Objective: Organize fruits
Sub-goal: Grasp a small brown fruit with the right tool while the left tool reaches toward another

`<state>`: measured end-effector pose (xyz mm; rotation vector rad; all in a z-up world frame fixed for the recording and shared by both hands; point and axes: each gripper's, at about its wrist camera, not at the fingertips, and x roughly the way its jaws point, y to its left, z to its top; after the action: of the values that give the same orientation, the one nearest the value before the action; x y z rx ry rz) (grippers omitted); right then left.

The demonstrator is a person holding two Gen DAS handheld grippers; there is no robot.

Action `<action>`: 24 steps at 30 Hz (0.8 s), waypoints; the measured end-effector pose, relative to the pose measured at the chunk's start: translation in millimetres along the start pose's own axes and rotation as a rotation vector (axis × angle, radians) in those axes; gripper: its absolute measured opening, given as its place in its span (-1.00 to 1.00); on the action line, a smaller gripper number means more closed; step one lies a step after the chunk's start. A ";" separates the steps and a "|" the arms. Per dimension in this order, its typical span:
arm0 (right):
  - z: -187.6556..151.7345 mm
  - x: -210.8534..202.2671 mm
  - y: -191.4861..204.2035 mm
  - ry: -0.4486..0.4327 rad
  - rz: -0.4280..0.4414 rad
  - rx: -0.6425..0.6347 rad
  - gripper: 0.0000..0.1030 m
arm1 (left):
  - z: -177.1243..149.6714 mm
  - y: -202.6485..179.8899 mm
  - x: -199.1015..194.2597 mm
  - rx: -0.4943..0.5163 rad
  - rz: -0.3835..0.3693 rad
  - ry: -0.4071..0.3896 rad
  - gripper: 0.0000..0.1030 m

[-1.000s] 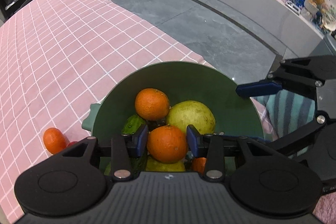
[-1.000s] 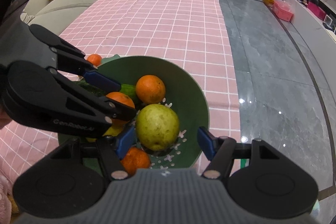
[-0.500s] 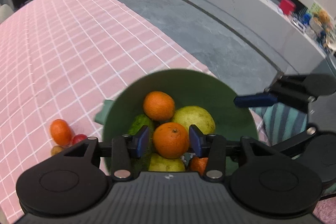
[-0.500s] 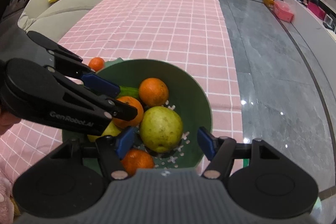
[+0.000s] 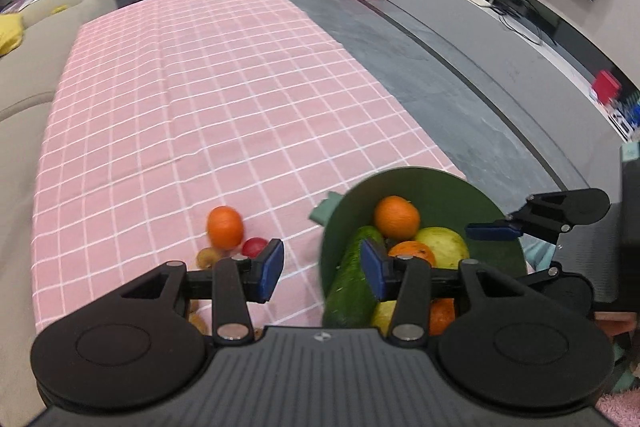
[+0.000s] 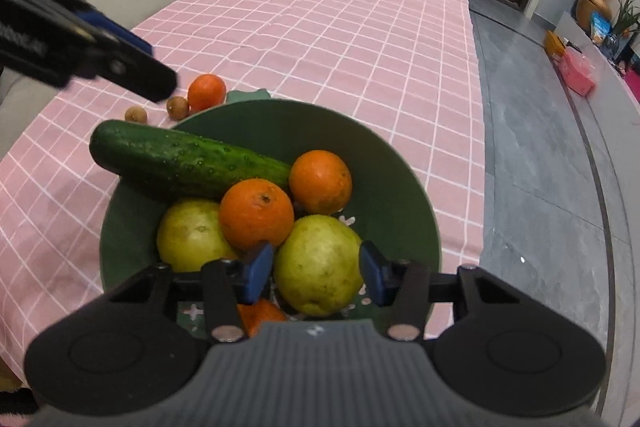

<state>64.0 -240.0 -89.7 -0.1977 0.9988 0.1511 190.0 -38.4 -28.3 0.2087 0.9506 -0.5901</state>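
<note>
Right tongs (image 6: 316, 273) just narrowed around a pear (image 6: 318, 265), contact unclear, left tongs (image 5: 322, 269) just widened, empty, beside the bowl (image 5: 448, 187).

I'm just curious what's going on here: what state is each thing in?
Round dark-green plastic bowl: upright, full of fruit.
Long green cucumber: lying across the bowl's rim, one end sticking out.
Left gripper: jaws just opened, nothing between them.
Right gripper: jaws just closing around the yellow-green round fruit; contact unclear.
Small orange outside the bowl: resting on the pink checked cloth.
</note>
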 end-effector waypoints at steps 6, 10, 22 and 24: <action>-4.8 -1.4 0.3 0.029 -0.042 0.009 -0.13 | -5.7 13.1 -10.3 -0.039 0.040 -0.012 0.03; -3.9 -7.9 -4.2 0.027 -0.115 0.015 -0.24 | -11.9 17.9 -17.9 -0.054 0.051 -0.015 0.03; -5.4 -19.1 -6.4 0.043 -0.119 0.041 -0.51 | -30.8 28.5 -32.1 -0.043 0.066 0.007 0.03; -3.7 -27.4 -4.0 0.020 -0.092 0.066 -0.50 | -35.0 30.8 -34.5 -0.029 0.064 0.010 0.03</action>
<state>47.2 -245.8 -68.1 -0.1845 1.0114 0.0324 167.4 14.7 -23.0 0.2158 0.9583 -0.5162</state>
